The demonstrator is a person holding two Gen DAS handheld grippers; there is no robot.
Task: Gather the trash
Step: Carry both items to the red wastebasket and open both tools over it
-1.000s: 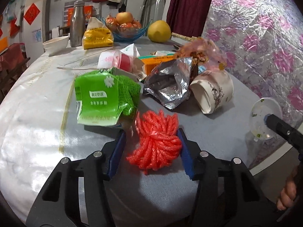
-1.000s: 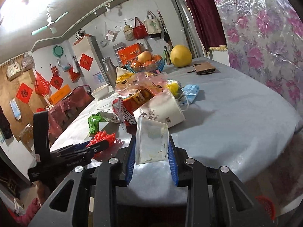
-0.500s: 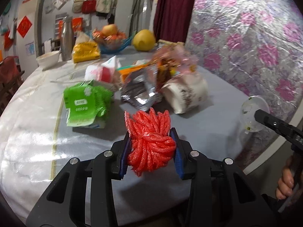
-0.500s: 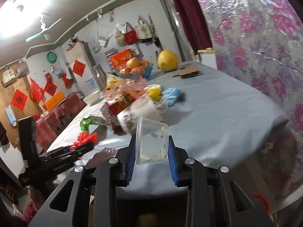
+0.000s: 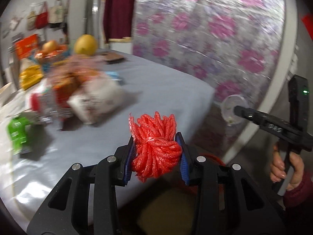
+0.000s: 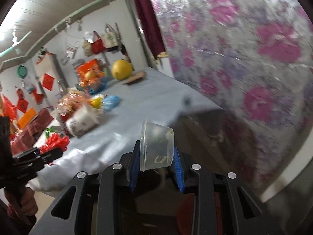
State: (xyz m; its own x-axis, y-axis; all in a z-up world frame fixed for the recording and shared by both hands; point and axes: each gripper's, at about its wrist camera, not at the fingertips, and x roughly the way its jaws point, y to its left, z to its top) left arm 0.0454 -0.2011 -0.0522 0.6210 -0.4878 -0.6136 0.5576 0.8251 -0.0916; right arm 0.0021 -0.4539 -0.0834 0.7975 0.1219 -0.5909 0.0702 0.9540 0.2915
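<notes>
The red net (image 5: 155, 146) is sitting squeezed between the blue pads of the left gripper (image 5: 156, 152), at the lower centre of the left view, hanging just off the near edge of the table (image 5: 156, 90). The clear cup (image 6: 156, 146) is lying on its side, clamped in the right gripper (image 6: 156, 158) at the lower centre of the right view, also past the table edge. So two pieces of trash are in hand, but neither is binned yet; no bin is showing clearly, only a dark shape with a red rim low in both views that I cannot identify. Plenty is waiting on the table: the paper cup (image 5: 95, 101) and the wrappers (image 5: 58, 90) blurred at the left of the left view, and the green pack (image 5: 17, 135) at the far left edge. The fruit (image 5: 86, 42) at the upper left probably is not trash. For room, the grey cloth to the right of the pile is lying bare, and the flowered wall (image 5: 205, 39) is filling the upper right, close behind the table's corner. The right hand (image 5: 287, 164) is gripping its handle at the right edge of the left view, well apart from the net.
</notes>
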